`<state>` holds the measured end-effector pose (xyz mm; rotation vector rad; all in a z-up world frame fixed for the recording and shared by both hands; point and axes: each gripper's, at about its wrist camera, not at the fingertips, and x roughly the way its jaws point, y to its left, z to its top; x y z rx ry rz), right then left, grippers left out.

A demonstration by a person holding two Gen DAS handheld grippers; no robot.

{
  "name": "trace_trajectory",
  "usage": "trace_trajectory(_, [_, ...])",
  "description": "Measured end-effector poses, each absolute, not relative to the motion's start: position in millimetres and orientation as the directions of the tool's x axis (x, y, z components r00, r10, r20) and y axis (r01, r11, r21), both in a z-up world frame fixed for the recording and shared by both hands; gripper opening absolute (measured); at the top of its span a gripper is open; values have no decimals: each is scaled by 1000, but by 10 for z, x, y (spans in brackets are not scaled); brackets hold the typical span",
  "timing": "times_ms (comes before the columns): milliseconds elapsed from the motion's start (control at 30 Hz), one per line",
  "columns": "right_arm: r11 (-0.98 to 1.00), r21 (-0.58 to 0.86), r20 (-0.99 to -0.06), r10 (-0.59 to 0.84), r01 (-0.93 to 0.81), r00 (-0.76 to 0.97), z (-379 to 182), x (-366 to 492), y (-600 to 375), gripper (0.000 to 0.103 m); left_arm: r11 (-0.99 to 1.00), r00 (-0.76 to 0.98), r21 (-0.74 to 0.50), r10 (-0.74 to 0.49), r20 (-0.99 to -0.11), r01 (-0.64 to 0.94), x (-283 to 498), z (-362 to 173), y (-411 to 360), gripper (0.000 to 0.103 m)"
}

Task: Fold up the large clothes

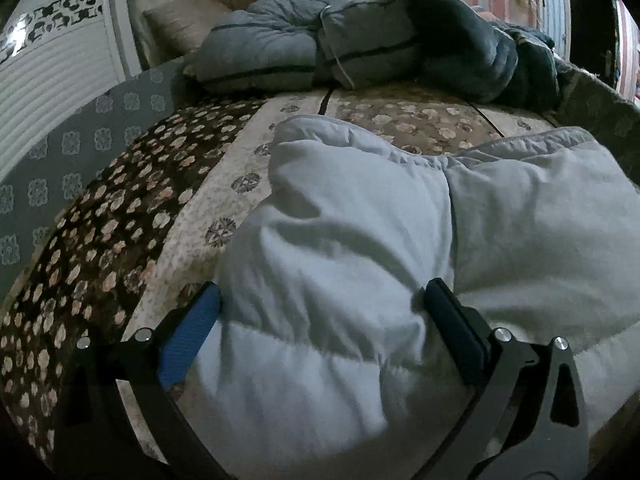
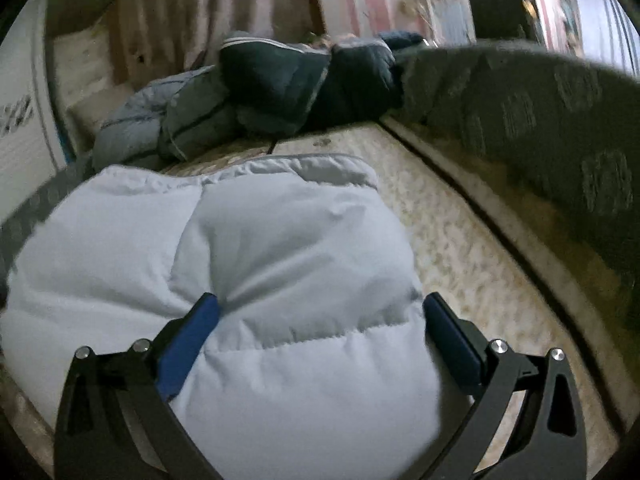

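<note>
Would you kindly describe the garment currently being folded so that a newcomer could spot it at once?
Start at the floral-patterned bed. Against the wooden headboard lie a grey-blue quilted jacket and a dark navy jacket. The one being folded is the pale puffy jacket nearest the cameras, bulging between the fingers of each hand-held gripper; it alone is almost white.

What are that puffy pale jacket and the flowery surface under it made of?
The pale jacket looks like smooth, matte synthetic shell over soft filling: stitched seams divide it into puffed sections. The floral cover seems a woven, printed upholstery fabric, dull in finish; its fibre is unclear.
</note>
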<state>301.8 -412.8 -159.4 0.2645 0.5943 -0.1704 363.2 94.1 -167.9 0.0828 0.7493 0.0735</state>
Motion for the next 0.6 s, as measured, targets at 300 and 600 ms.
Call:
trace_trajectory(300, [975, 86, -563, -123, 206, 817, -1481, 2386, -3902, 101, 996, 684, 63, 92, -723, -67, 3151, -1627, 1108, 100])
trace_trajectory(600, [970, 129, -638, -78, 206, 766, -1756, 2517, -3964, 102, 999, 618, -33, -6, -786, -32, 3262, -1949, 1275, 100])
